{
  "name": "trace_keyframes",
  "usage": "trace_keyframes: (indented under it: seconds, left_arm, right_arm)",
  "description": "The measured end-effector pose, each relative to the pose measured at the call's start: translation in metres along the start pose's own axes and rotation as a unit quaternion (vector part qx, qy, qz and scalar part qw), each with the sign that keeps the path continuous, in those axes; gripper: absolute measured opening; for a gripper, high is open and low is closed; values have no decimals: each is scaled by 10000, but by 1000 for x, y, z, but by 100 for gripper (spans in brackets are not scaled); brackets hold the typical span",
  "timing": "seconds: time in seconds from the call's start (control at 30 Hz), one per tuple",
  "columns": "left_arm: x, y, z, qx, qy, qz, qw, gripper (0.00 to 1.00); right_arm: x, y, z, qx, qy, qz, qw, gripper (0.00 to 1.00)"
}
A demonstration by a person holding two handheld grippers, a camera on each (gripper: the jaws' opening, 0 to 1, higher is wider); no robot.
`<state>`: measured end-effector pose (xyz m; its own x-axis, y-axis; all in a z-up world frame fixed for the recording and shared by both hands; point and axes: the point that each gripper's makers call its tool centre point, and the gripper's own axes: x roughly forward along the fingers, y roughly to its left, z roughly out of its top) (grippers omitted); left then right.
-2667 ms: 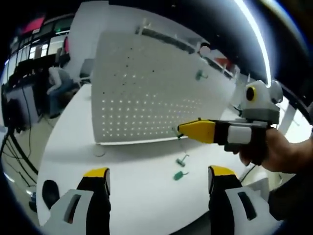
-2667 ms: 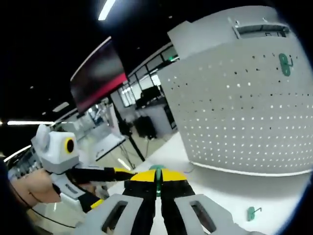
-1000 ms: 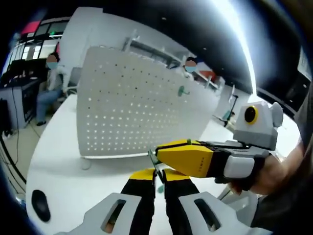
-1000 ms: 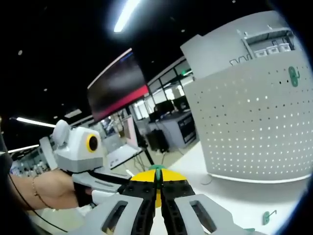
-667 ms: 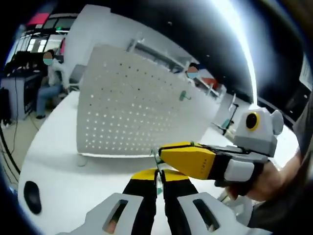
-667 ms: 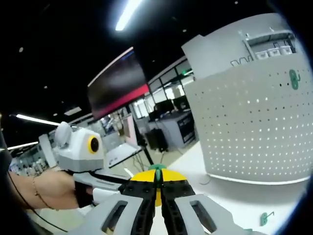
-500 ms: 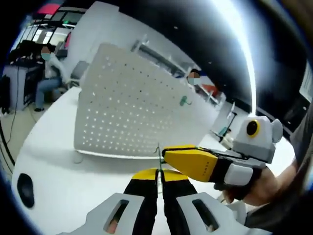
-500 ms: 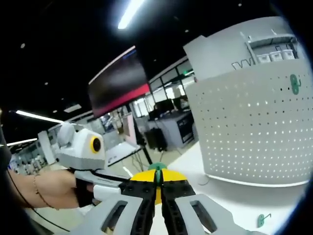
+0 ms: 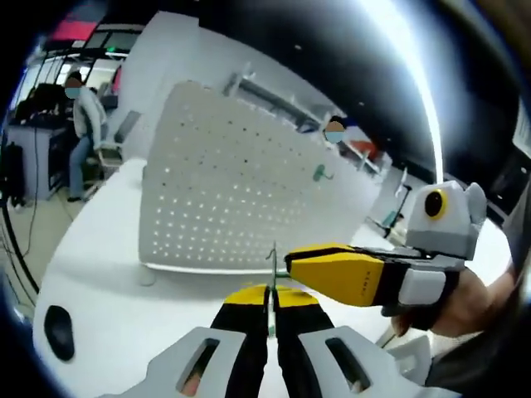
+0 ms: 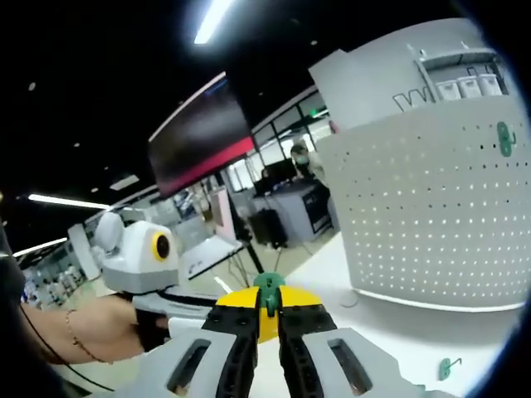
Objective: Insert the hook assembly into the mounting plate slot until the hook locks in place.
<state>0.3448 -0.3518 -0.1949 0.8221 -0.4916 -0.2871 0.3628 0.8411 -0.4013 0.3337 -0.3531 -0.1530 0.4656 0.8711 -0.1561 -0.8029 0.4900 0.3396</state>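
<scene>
Hook held between both grippers, not yet taken to the plate.

Left gripper view: my left gripper [image 9: 268, 300] is pressed together on the hook's [image 9: 271, 267] thin wire stem; the right gripper [image 9: 332, 274] crosses just beyond it. The perforated mounting plate [image 9: 241, 199] stands well ahead on the tabletop [image 9: 108, 265].

Right gripper view: my right gripper [image 10: 267, 319] pinches the green base. I judge this a hand-over; next, one gripper releases and the other carries the hook forward to a slot.
</scene>
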Motion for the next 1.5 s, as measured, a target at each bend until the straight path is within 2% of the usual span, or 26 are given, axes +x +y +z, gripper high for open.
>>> trace_keyframes:
  seconds: [0.13, 0.23, 0.37, 0.57, 0.67, 1.07, 1.2, 1.5]
  left_arm:
    - [-6, 11, 7, 400, -48, 300, 9987, 1]
    - [-9, 12, 12, 866, -77, 497, 9950, 1]
    - [-7, 4, 15, 1043, -96, 459, 9934, 1]
    - [-3, -13, 14, 1313, -131, 317, 9908, 1]
    - [0, -18, 15, 1504, -152, 281, 9881, 1]
    - [1, -28, 19, 1640, -331, 204, 9857, 1]
    - [2, -30, 22, 1428, -448, 98, 9887, 1]
    - [3, -32, 26, 1544, -455, 47, 9870, 3]
  right_arm:
    - [-8, 0, 5, -79, -35, -17, 10000, 5]
    - [-12, 1, 5, -134, 2, -9, 9999, 7]
    - [-13, 1, 6, 38, -15, 37, 10000, 10]
    - [-11, 1, 7, 314, -37, 100, 9995, 10]
    - [-10, 1, 5, 271, 3, 81, 9996, 9]
    - [-16, -1, 8, 237, -245, 17, 9994, 2]
    - [-19, 1, 15, -104, -499, -121, 9986, 1]
    - [-18, 0, 19, -237, -432, -173, 9986, 0]
